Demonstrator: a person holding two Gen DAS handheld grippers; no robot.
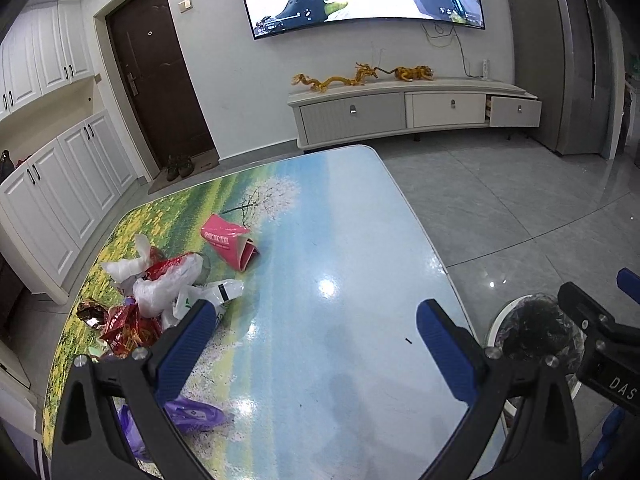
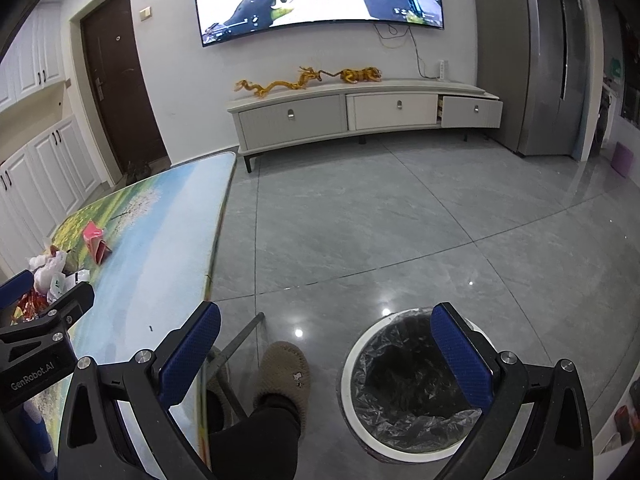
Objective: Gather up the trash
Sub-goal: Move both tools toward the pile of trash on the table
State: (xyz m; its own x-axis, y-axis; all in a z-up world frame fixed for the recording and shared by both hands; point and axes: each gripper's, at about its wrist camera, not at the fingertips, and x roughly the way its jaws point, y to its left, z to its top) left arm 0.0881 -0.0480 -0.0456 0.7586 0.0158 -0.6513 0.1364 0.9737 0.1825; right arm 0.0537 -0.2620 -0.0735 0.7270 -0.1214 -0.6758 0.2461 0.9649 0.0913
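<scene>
A: Logging tongs first. Left tongs (image 1: 316, 336): spread wide, nothing between the pads, hovering over bare bench (image 1: 340, 240). Right tongs (image 2: 326, 344): also spread and empty, held off the bench edge over the floor, with the bin (image 2: 408, 384) just below the right pad.

B: Trash location?

A: Heap (image 1: 160, 292) at the bench's left side: white plastic bags, red foil wrappers, one crumpled metallic piece. A pink carton (image 1: 232, 244) lies on its side a little beyond the heap, apart from it. A purple bag (image 1: 188, 416) sits near the close edge, partly hidden under the left tongs' arm. A small dark speck is alone mid-bench. The bin stands on the floor just off the bench's right edge, black liner in; whether anything is inside, I cannot tell.

B: Judgement on the step?

A: Picking looks not yet begun on what remains. Left tongs are nearer the heap, so I would send them there. Bags are limp and slippery: bite a bunched fold rather than a flat sheet, close fully, lift slowly so tangled wrappers do not trail and drop. The carton is stiffer; grip it across its flat sides. Carry across and open only when over the liner.

B: Readable text?

A: "GenRobot.AI" on the left tool's body, seen from the right wrist view. "DAS" on the right tool's body in the left wrist view, cut off at the frame edge. White print on the carton, too small to read.
</scene>
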